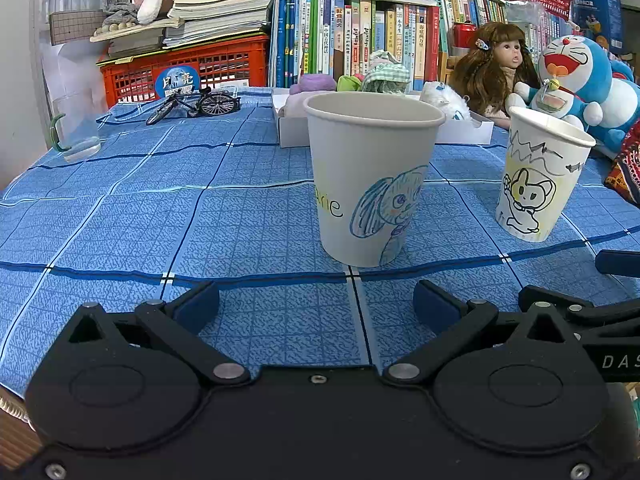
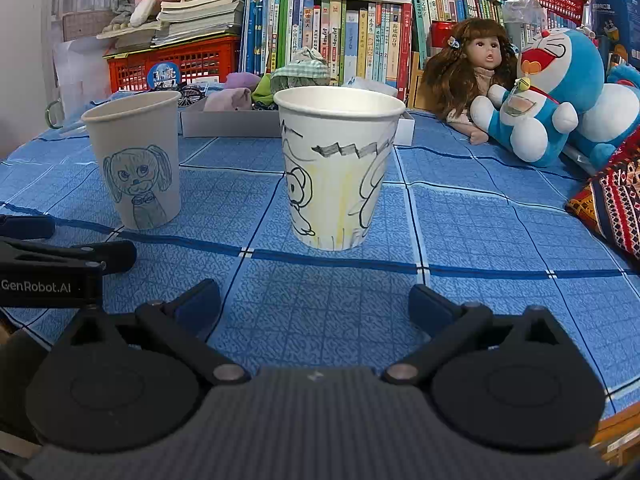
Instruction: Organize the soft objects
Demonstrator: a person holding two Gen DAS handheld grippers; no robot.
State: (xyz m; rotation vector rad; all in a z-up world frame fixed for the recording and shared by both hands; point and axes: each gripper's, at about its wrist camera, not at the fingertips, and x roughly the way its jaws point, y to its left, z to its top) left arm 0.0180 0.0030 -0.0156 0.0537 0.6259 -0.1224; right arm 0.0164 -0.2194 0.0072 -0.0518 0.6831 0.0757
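Observation:
A white shallow box point(image 1: 292, 130) at the back of the table holds soft cloth items: a purple one point(image 1: 314, 83), a green one and a checked one point(image 1: 386, 76). It also shows in the right wrist view point(image 2: 224, 124). My left gripper point(image 1: 316, 304) is open and empty, low over the tablecloth in front of a paper cup with a blue dog drawing point(image 1: 370, 176). My right gripper point(image 2: 314, 302) is open and empty in front of a paper cup with black and yellow drawings point(image 2: 336, 168). Each gripper shows at the edge of the other's view.
A doll point(image 2: 476, 64) and a blue plush cat point(image 2: 548, 88) sit at the back right. A glass mug point(image 1: 78, 128) and a toy bicycle point(image 1: 196, 106) stand at the back left. Books and a red crate point(image 1: 184, 68) line the back. A patterned cloth point(image 2: 612, 200) lies at the right edge.

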